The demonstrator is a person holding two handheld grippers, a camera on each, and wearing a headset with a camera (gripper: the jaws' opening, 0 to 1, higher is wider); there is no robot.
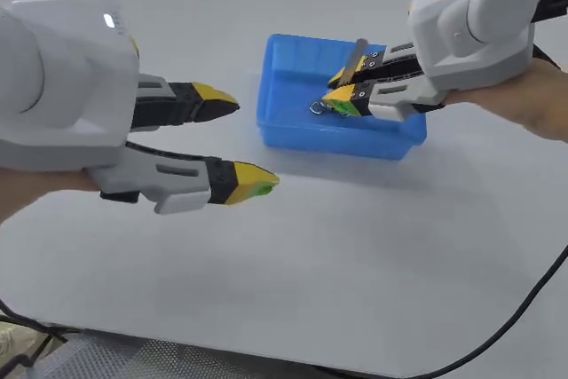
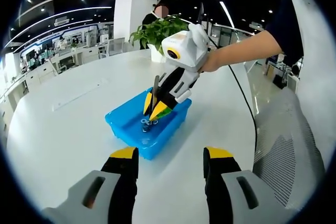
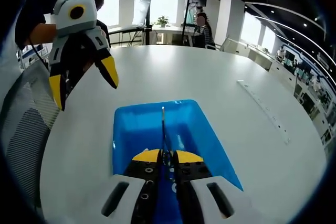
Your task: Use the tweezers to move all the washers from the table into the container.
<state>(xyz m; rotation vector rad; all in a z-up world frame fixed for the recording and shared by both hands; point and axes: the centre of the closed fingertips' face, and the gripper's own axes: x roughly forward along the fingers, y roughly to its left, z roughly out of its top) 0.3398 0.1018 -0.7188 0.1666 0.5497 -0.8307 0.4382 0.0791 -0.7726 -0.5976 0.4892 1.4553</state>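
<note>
Head view: small metal washers (image 1: 319,109) lying on the floor of the blue container (image 1: 282,59), just beside the yellow tips of the right gripper (image 1: 342,93) and lower than the tweezers (image 1: 353,61). Tweezers clamped between the right jaws, nearly closed on them, one end rising slantwise above the container. In the right gripper view, tweezers (image 3: 163,127) appearing as one thin line running forward over the container (image 3: 136,129), so the two legs apparently pressed together; not possible to tell whether any washer is pinched at the tip. In the left gripper view, washers (image 2: 148,125) directly under the right gripper (image 2: 152,109), inside the container (image 2: 123,124), with the tweezers (image 2: 155,85) sticking up behind the yellow tips.

Around the container: white table (image 1: 355,246) on every side, with bare surface between the container and the left gripper (image 1: 247,141). Dark cable (image 1: 524,308) at the table edge, nearer to the person than the container. Potted plant (image 2: 157,30) well beyond the container; mesh chair (image 2: 289,145) off to one side.

Left gripper held about level above the table, beside the container and apart from it, jaws spread wide with only air between them. Right gripper reaching into the container from the opposite side, tilted downward, carried by a hand (image 1: 510,95) behind it.
</note>
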